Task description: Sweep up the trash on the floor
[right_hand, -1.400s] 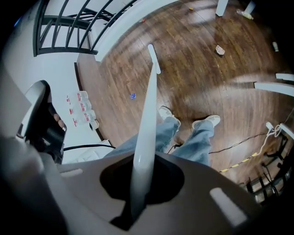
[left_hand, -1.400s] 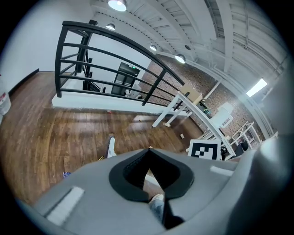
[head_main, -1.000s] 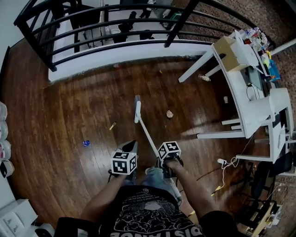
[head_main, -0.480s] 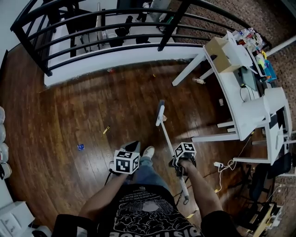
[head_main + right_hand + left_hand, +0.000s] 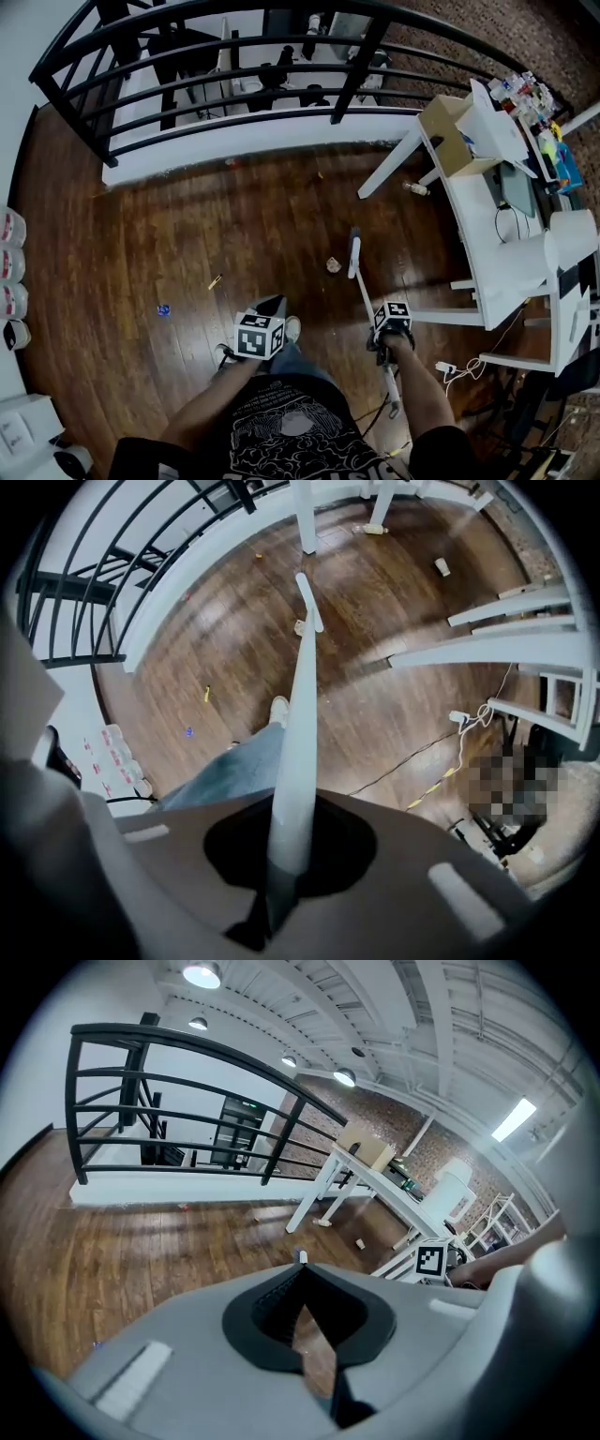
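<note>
The broom (image 5: pixel 367 292) was a long white stick with a small head. The right gripper (image 5: pixel 391 330) was clamped around its handle partway up, the head down at the floor well ahead of the jaws. It looked light and stiff, the smooth handle liable to twist in a single hold — a second grip farther along it would likely steady it. The left gripper (image 5: pixel 262 330) hung to the left of the right one, jaws a narrow crack apart, nothing between them. A crumpled scrap (image 5: pixel 333 265) lay just left of the broom head; a yellow bit (image 5: pixel 216 280) and a blue bit (image 5: pixel 163 308) lay farther left. The dark wood floor (image 5: pixel 187 216) looked smooth — a black railing (image 5: pixel 234 66) bounded it ahead, a white table (image 5: pixel 487 220) to the right.
</note>
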A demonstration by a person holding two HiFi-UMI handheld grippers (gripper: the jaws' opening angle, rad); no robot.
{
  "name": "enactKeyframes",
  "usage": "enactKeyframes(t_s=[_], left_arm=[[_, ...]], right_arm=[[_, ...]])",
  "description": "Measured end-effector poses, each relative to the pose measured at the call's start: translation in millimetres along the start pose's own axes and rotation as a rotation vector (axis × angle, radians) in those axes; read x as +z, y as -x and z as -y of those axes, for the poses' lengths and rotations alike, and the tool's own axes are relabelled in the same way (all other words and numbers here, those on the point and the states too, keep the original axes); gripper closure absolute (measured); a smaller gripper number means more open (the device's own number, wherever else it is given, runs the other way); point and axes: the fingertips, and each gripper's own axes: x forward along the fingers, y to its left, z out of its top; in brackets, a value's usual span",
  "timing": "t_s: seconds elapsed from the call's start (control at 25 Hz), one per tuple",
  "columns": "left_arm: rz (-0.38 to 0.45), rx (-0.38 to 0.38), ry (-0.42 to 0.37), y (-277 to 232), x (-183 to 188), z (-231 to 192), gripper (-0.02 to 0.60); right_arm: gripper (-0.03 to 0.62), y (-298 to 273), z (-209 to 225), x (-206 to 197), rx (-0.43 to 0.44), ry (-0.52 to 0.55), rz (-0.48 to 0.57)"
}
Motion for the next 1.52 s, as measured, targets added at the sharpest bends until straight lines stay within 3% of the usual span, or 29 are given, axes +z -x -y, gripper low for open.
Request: enactKeyframes(t_s=[0.12,0.32,0.48,0.64,0.8,1.04,1.52], left_arm=[[-0.001,0.013,-0.031,-17,14,12,0.577],[0.006,0.035,-0.036,-29,28,13,0.577],[0.013,0.074,-0.009,-29,32,-1,0.577],[0.01,0.1,0.027,-24,25,-20,0.577],[0.016,0.126,0.062,-9,21,-49,0.577],[0.022,0.148,0.097,26,15,-93,0.577],[0.012,0.146,0.181,88,-20,-173,0.577]], right_arm=[[0.594,8,26,27,-0.067,0.025,-0.014],[0.594,0,58,56,-0.281,0.115,-0.044],[0.594,-19,36,50,-0.262,0.142,-0.113],[0.594,-33,18,40,-0.315,0.22,-0.141],[0.592,-47,-12,35,-0.289,0.213,-0.158],[0.582,-62,-83,9,-0.179,0.178,-0.177],[0.576,-96,-219,-52,-0.068,0.3,-0.222]])
